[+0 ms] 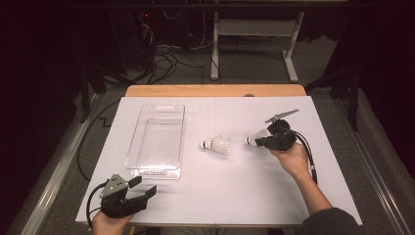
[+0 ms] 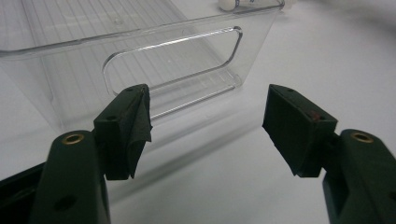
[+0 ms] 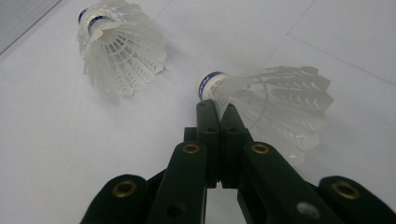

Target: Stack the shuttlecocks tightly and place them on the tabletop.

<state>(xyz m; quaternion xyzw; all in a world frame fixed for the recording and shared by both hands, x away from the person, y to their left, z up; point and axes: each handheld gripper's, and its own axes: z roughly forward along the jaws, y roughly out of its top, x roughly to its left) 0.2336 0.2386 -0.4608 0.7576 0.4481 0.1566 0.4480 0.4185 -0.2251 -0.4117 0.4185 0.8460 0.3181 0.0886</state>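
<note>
White surface (image 1: 215,196) carried a clear plastic bin (image 1: 157,140) at left. Two shuttlecocks lay right of it: one mid-surface (image 1: 218,145), one farther right (image 1: 258,137).

Each hand carries a black claw. The left claw (image 1: 142,188) bears a grey three-cornered plate (image 1: 115,184) on top and a black cable (image 1: 91,198) looping behind it. Its jaws end in blocky black pads (image 2: 299,128), one wrapped in wrinkled tape, with brass-ringed screw holes (image 2: 73,138) behind. The right claw (image 1: 258,142) has the same plate and cable; a dark sleeve (image 1: 329,221) covers that forearm.
</note>
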